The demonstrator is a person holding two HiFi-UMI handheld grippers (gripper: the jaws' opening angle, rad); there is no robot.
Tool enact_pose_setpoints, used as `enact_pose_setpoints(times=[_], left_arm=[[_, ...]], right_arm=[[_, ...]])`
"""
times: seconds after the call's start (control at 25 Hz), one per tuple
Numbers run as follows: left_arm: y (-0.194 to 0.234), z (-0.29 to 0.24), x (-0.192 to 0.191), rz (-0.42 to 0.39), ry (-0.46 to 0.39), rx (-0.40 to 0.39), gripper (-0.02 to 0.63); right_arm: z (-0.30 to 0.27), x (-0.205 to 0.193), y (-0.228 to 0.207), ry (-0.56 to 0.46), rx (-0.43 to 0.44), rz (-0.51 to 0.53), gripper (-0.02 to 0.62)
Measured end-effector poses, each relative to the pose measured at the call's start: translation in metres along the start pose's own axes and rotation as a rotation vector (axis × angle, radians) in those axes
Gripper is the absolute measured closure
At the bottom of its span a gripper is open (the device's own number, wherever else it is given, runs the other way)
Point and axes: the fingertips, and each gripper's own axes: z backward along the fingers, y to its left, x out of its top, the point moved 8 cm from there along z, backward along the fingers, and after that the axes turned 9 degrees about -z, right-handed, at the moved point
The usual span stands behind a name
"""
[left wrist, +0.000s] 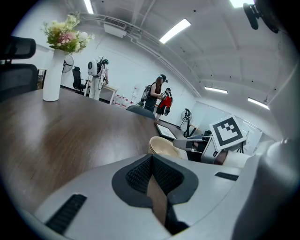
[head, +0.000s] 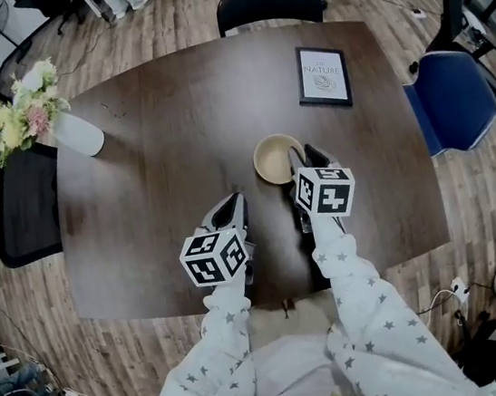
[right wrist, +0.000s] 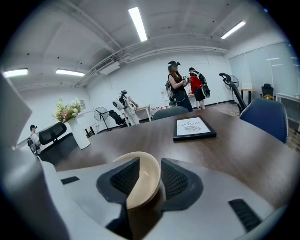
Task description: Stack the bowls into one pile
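resting about the middle of the dark wooden tabletop (head: 160,159), a little toward its right edge, the cream bowls (head: 272,157) sit nested in one pile. the right hand-held gripper (head: 304,155) reaches to the pile from the near edge. in the right gripper view its jaws stand apart with the upturned rim of the bowls (right wrist: 140,180) between them, and the pads are not clamped on it. the left hand-held gripper (head: 234,205) hovers over the near edge, left of the pile and clear of it; in the left gripper view its jaws are closed tip to tip with nothing between them. a framed print (head: 322,76) lies toward the far right corner, and a white vase of flowers (head: 74,133) stands at the far left corner.
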Motion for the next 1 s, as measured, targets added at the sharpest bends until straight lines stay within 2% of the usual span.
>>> enact_pose_setpoints(times=[0.12,0.28,0.52,0.8,1.0], left_arm=[[0.003,0.0,0.004,-0.012,-0.008,-0.008,0.581],[-0.003,0.004,0.009,-0.067,-0.027,-0.035,0.581],[-0.009,0.015,0.024,-0.13,-0.098,-0.055,0.581],[-0.012,0.038,0.042,-0.193,-0.182,-0.043,0.581],[-0.015,0.054,0.052,-0.231,-0.24,-0.025,0.581]], right_arm=[[-0.001,0.002,0.002,-0.014,0.005,-0.012,0.465],[0.01,0.005,0.0,-0.04,0.022,0.008,0.468],[0.032,0.012,-0.004,-0.093,0.07,0.061,0.557],[0.063,0.018,0.008,-0.172,0.212,0.075,0.568],[0.081,0.023,0.013,-0.217,0.278,0.051,0.571]])
